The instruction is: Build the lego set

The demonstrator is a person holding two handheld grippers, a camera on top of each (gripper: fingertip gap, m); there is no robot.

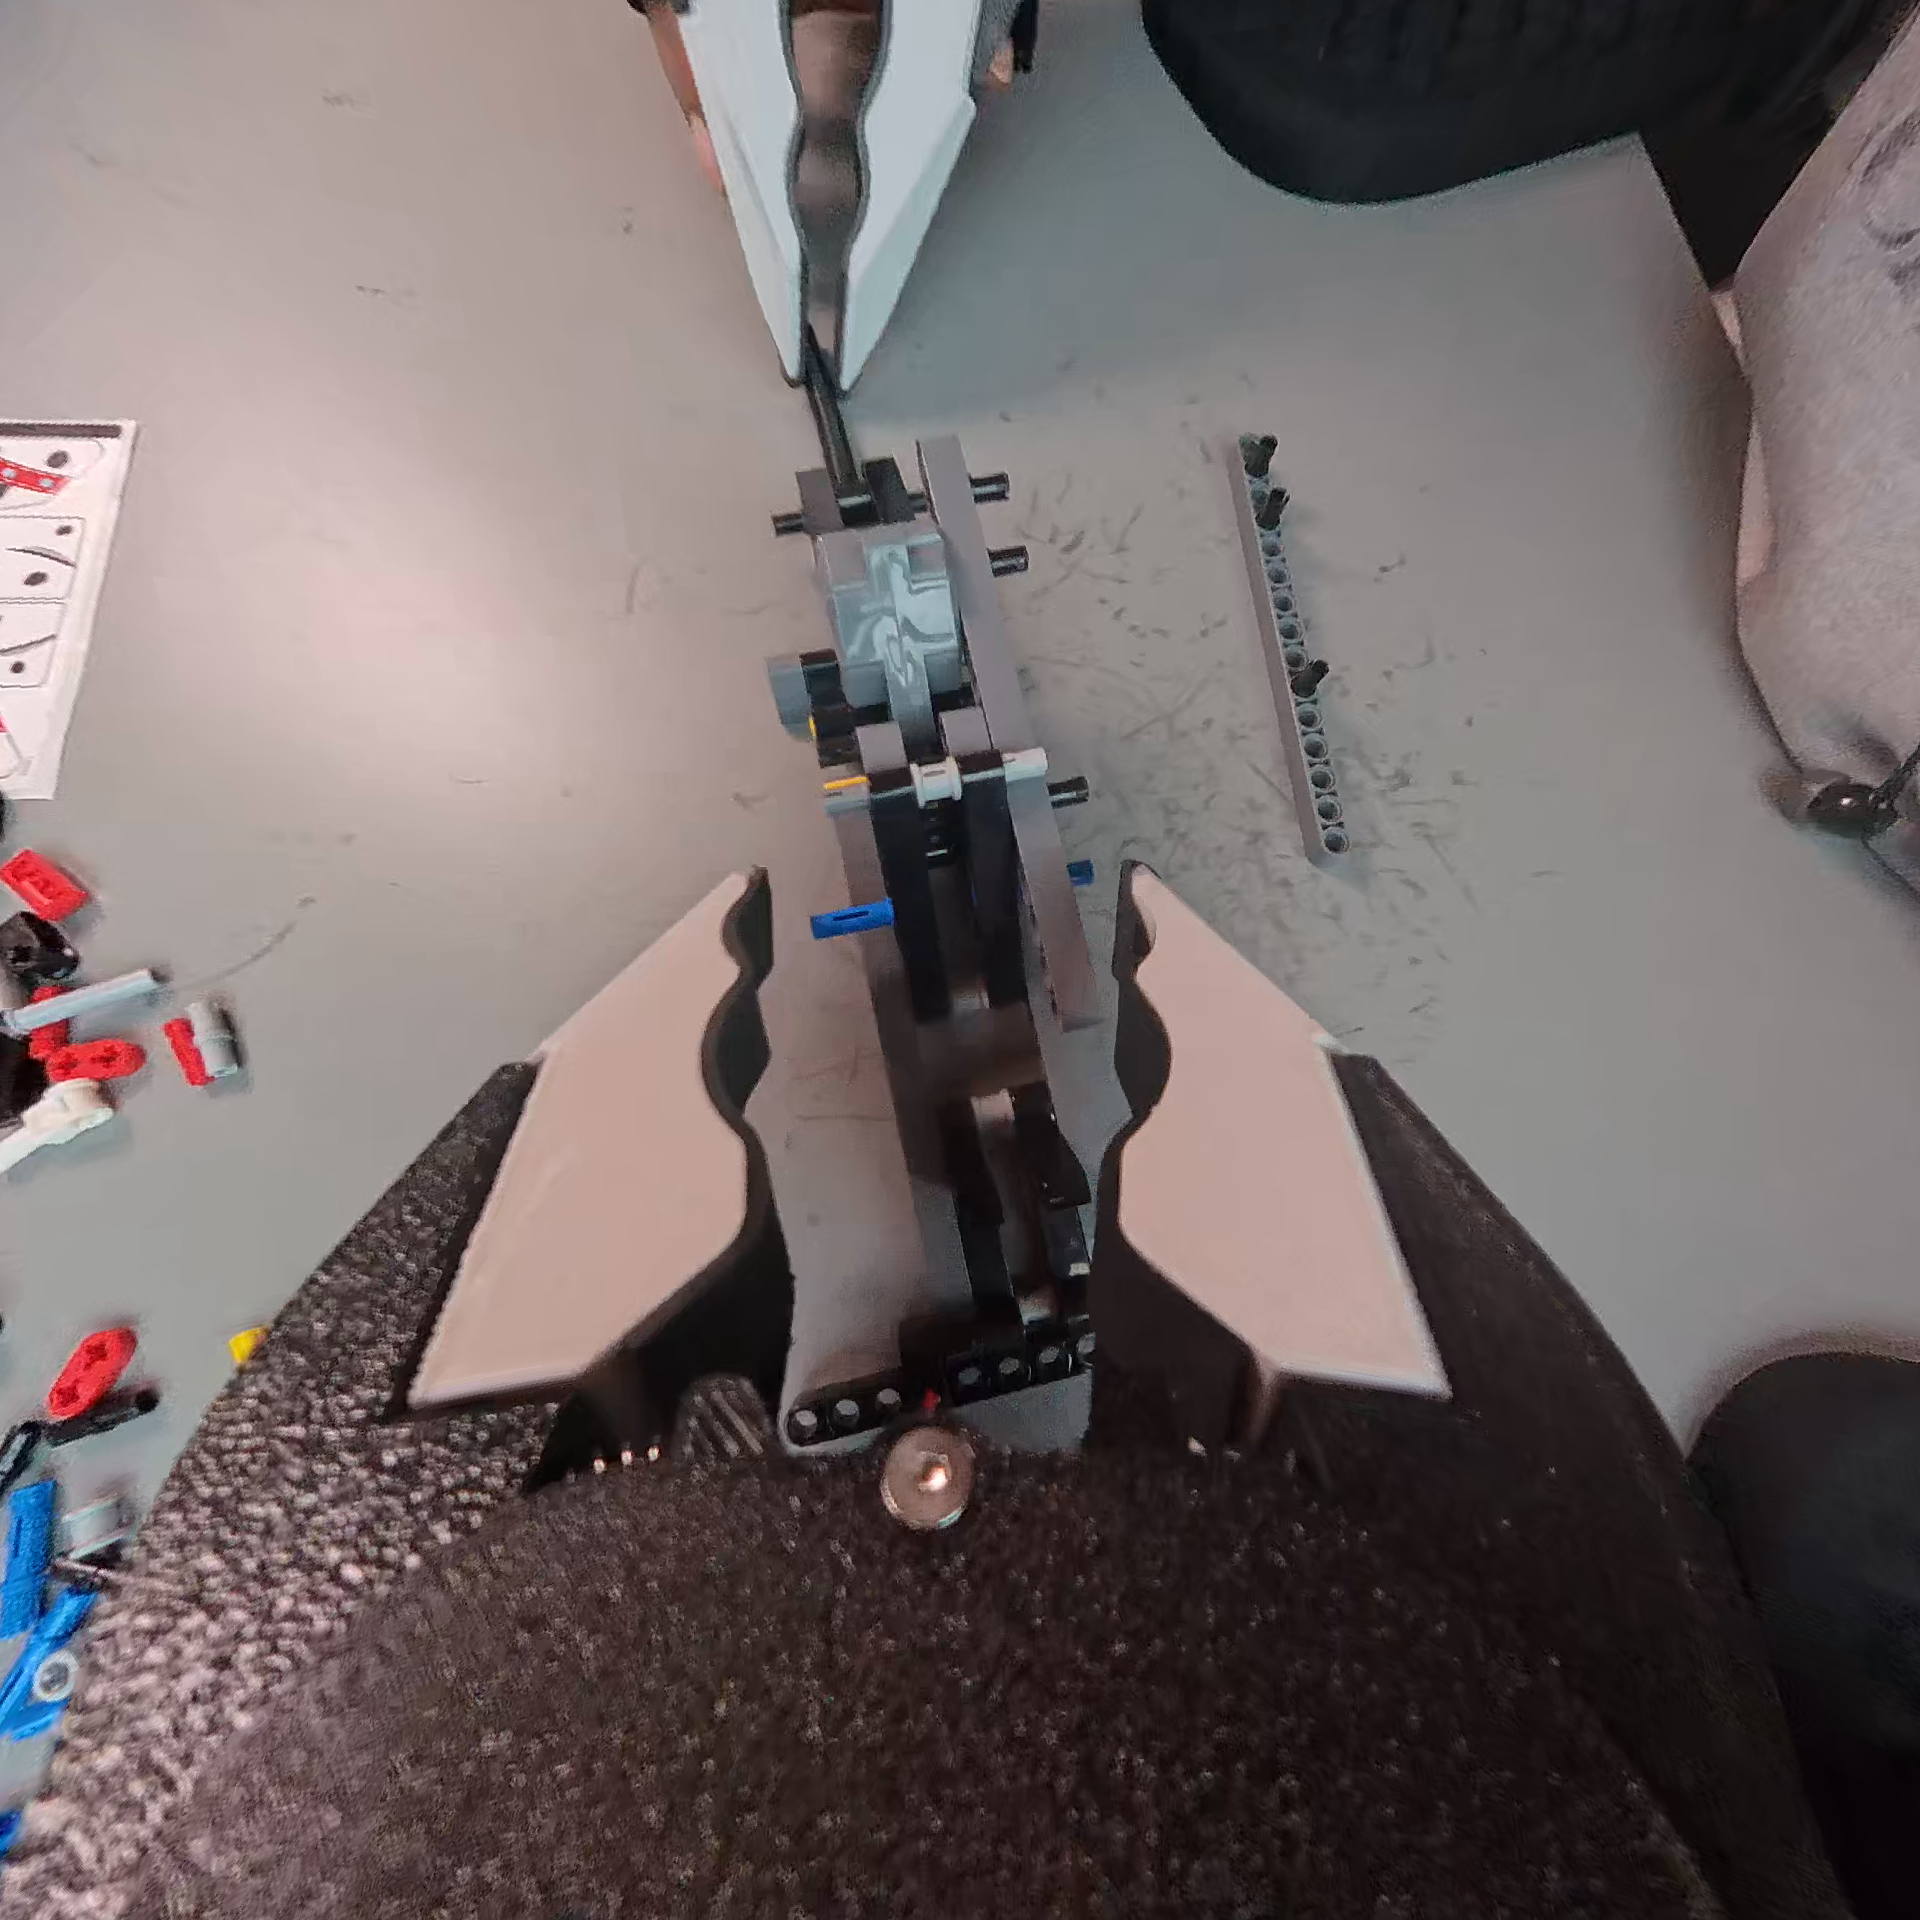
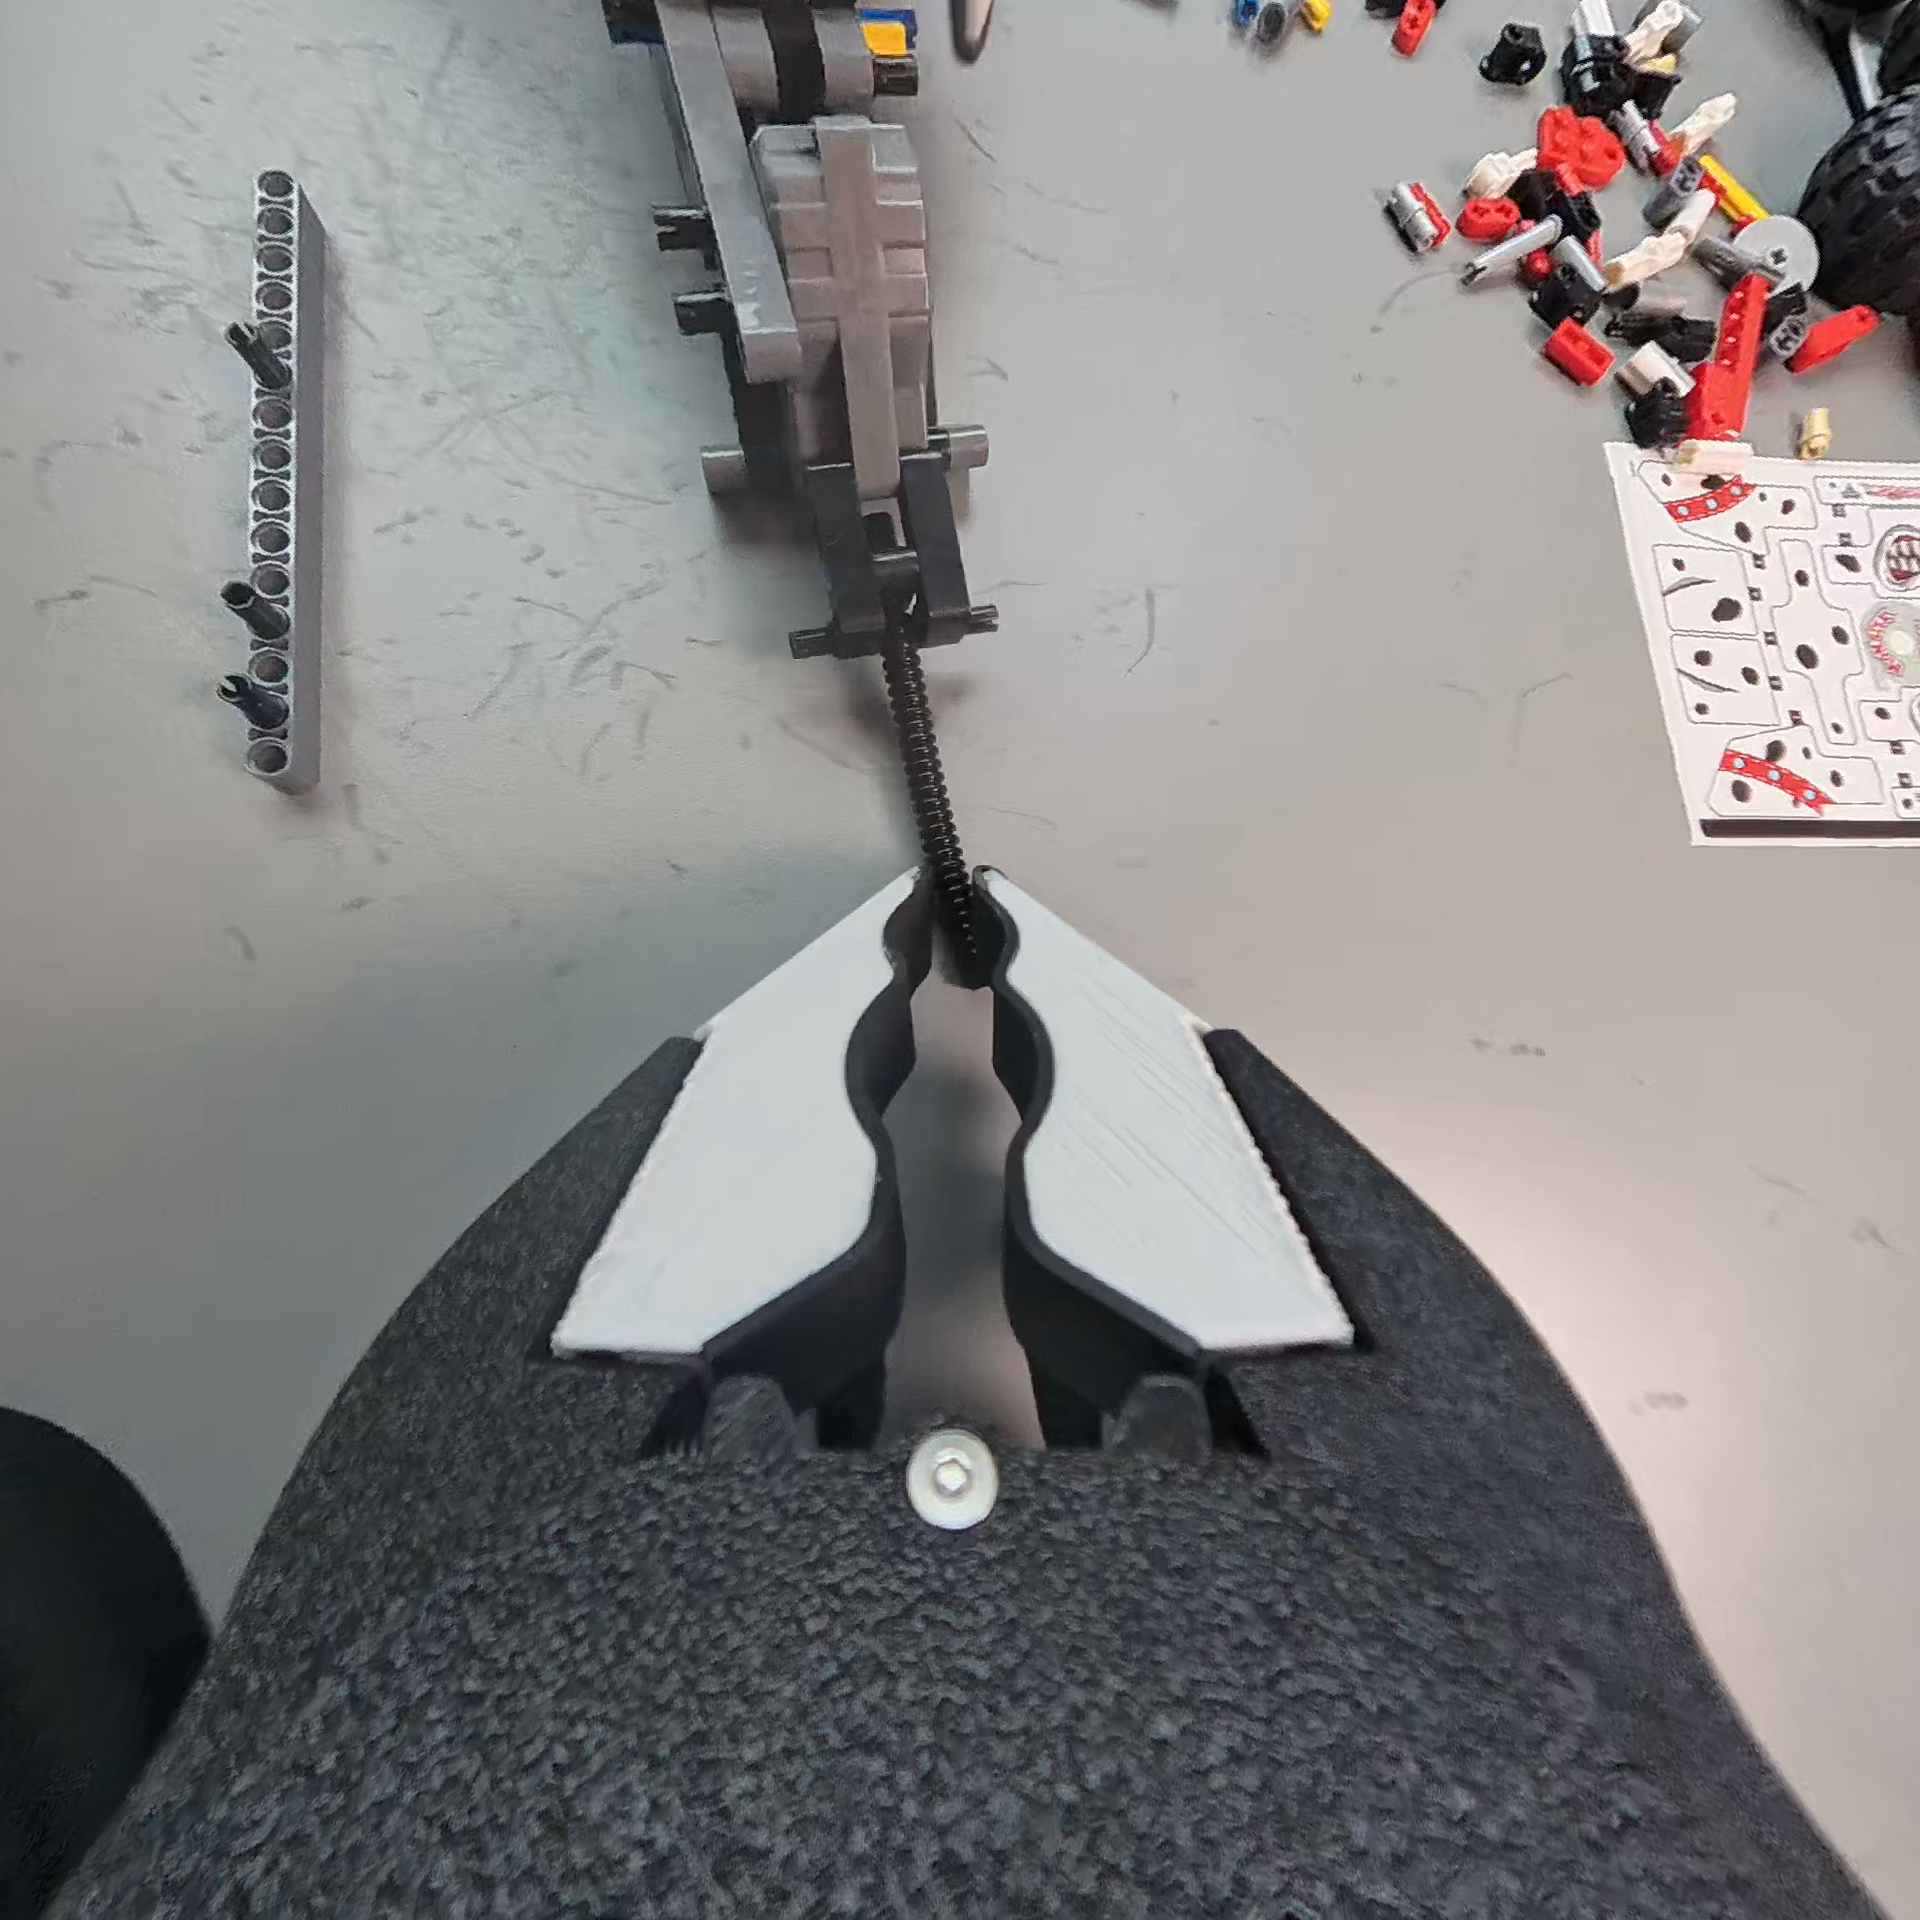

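Note:
A grey and black lego assembly (image 1: pixel 904 623) lies lengthwise on the grey table. My left gripper (image 1: pixel 940 883) straddles its near end. The fingertips stand apart from its sides, while the black cross beam at that end sits tight between the finger bases. My right gripper (image 2: pixel 951 883) is shut on a black ribbed spring-like rod (image 2: pixel 920 748). The rod's far end sits in the black bracket at the assembly's (image 2: pixel 852 270) other end. In the left wrist view the right gripper (image 1: pixel 826 364) comes in from the top, with the rod (image 1: pixel 836 436) below it.
A long grey holed beam (image 1: pixel 1288 644) with three black pins lies beside the assembly, also in the right wrist view (image 2: pixel 281 468). Loose red, black, white and blue pieces (image 2: pixel 1621 239) and a sticker sheet (image 2: pixel 1787 644) lie on the other side. A black tyre (image 2: pixel 1870 208) and a grey sleeve (image 1: pixel 1829 520) are near the edges.

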